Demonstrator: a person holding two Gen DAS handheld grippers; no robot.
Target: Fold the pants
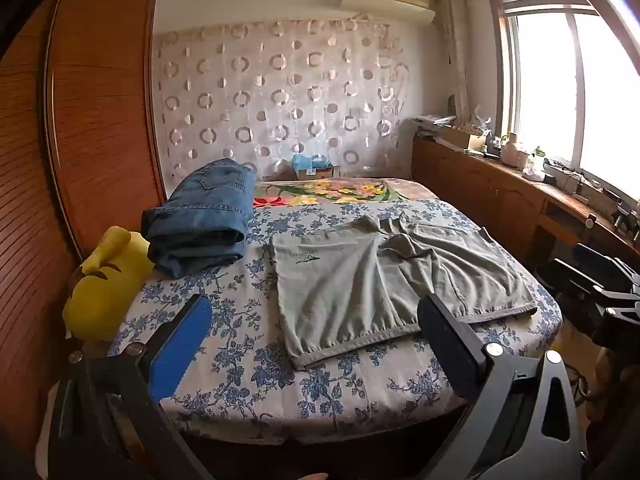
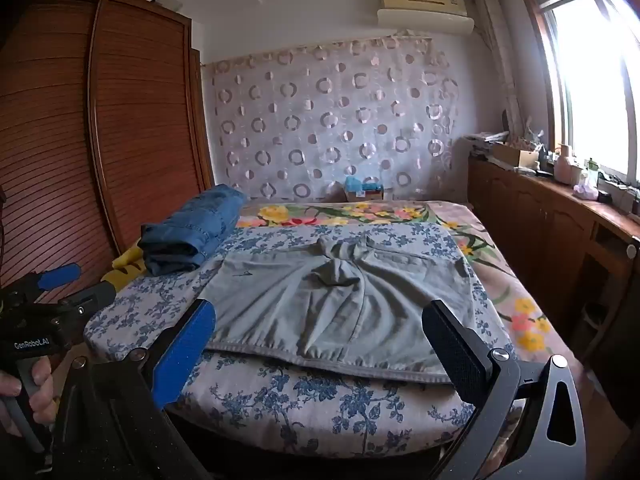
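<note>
We see the grey-green pants (image 1: 384, 280), soft and creased, lying flat on the bed (image 1: 248, 364) over its blue-flowered sheet, waistband at the near edge, the crotch bunched; the legs' far ends are hard to make out; folded denim jeans (image 1: 204, 220) sit beside a yellow plush toy (image 1: 104, 280), partly cut off; our left tool (image 1: 316, 320) and right tool (image 2: 320, 328) both hover spread apart, holding nothing.

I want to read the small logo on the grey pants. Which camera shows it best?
The left wrist view: the dark logo on the grey pants appears larger there, though unreadable. In the right wrist view it is only a faint dark mark.
</note>
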